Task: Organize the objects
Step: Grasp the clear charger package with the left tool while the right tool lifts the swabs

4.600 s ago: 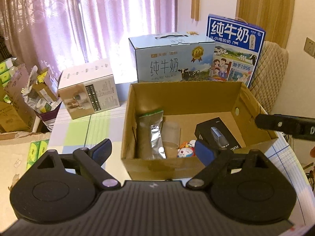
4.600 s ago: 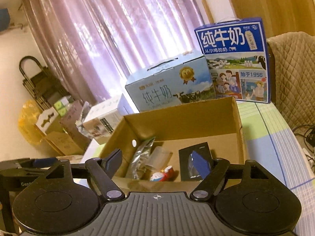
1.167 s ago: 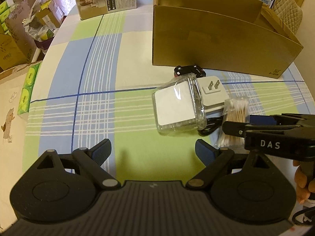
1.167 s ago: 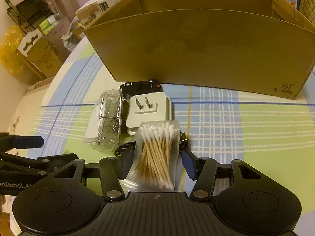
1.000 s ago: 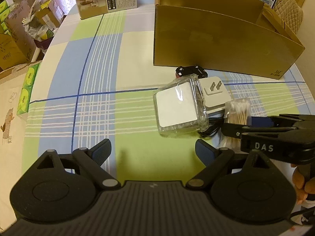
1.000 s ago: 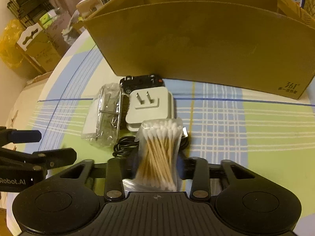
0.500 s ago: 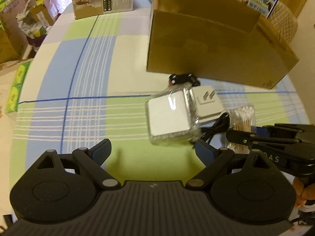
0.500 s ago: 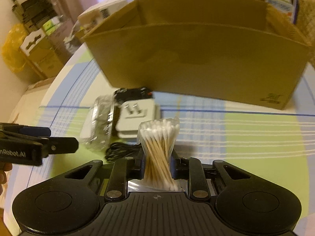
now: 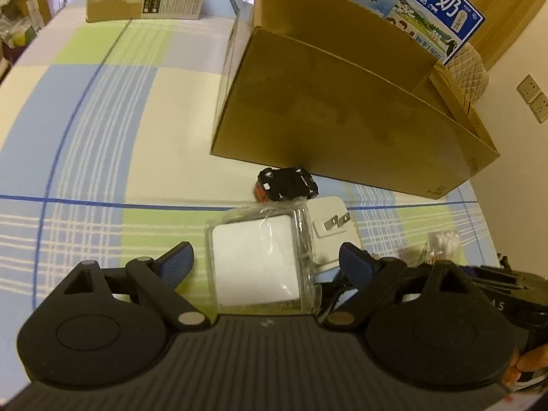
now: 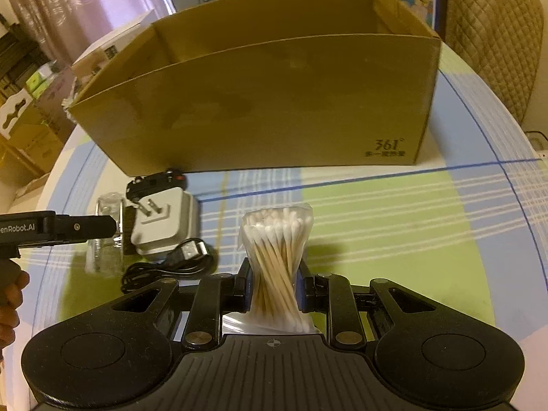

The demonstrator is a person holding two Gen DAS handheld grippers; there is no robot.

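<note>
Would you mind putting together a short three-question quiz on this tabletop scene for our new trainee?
1. True or false: the right gripper is shut on the bag of cotton swabs.
2. What lies between the open fingers of the left gripper?
A. the clear-wrapped white pack
B. the black toy car
C. the black cable
3. Fill in: the toy car rests on the checked tablecloth right against the front wall of the ____.

Key: 1 true; 2 A; 3 cardboard box.
</note>
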